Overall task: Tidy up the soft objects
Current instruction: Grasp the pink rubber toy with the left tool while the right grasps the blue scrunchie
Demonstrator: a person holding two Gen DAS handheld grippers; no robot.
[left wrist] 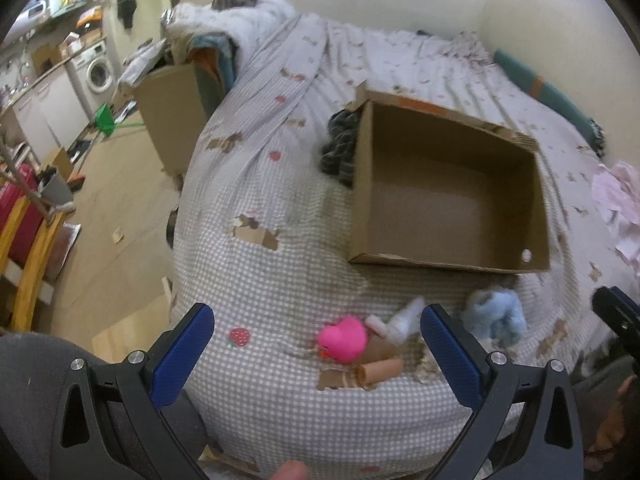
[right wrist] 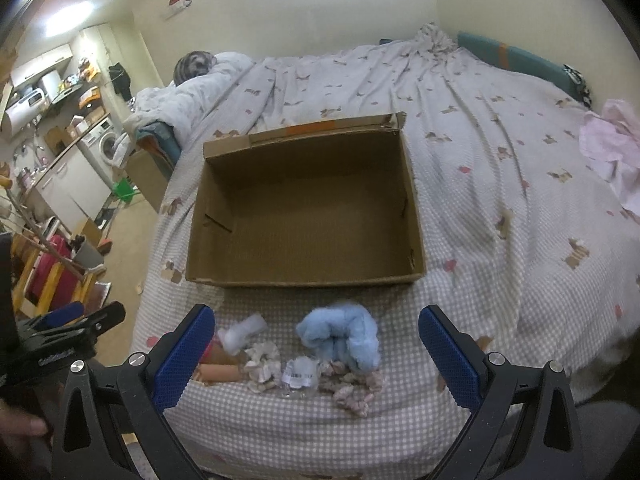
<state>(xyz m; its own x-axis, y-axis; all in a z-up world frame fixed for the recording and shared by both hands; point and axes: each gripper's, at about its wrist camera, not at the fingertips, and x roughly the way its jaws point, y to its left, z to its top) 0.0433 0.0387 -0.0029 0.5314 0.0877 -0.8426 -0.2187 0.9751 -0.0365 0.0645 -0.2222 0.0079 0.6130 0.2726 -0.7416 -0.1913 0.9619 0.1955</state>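
Note:
An empty cardboard box (left wrist: 448, 196) (right wrist: 304, 208) lies open on the checked bedspread. In front of it sits a row of soft things: a pink plush (left wrist: 343, 338), a white fluffy piece (right wrist: 242, 330), a fluffy blue item (right wrist: 340, 336) (left wrist: 494, 316), beige and pink scrunchies (right wrist: 262, 364) and a small clear packet (right wrist: 300, 374). My left gripper (left wrist: 318, 344) hovers open over the pink plush. My right gripper (right wrist: 316, 346) is open above the blue item and holds nothing. A dark striped cloth (left wrist: 340, 148) lies behind the box's left side.
A pink garment (right wrist: 612, 148) lies on the bed at the right. The bed's left edge drops to the floor, where another cardboard box (left wrist: 172, 116) stands. A cluttered kitchen area with a washing machine (right wrist: 106, 142) fills the far left. Pillows are heaped at the bed's far end.

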